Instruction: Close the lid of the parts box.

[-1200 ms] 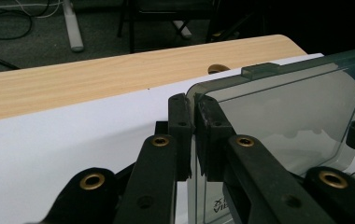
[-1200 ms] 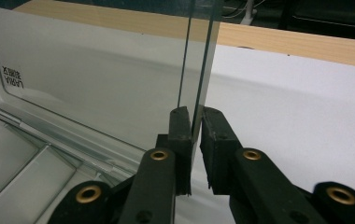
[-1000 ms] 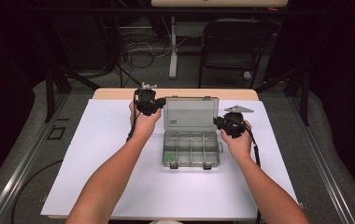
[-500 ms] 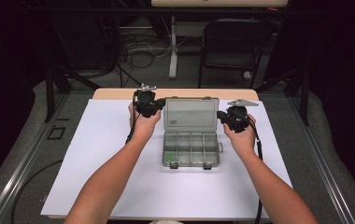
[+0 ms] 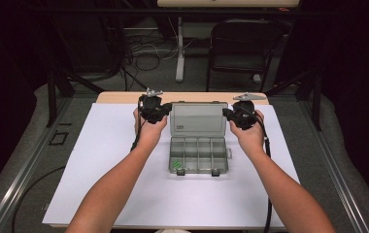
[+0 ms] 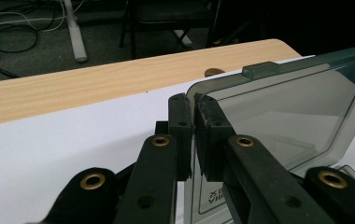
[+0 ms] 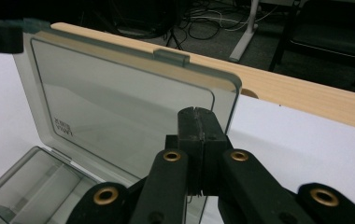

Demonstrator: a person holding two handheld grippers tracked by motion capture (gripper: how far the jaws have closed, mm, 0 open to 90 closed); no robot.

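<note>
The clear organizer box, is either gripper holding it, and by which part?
Both hold the open lid: the left gripper pinches its left edge near the top corner, and the right gripper pinches the opposite edge.

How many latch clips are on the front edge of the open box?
2, both on the front wall of the clear box in the high view: the left clip sits near the front-left corner and the right clip near the front-right. None appear hidden.

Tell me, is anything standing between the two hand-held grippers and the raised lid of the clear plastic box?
No. The left hand-held gripper is shut on the left edge of the clear grey plastic lid, and the right hand-held gripper sits closed at its right edge; whether it pinches the lid is unclear.
</note>
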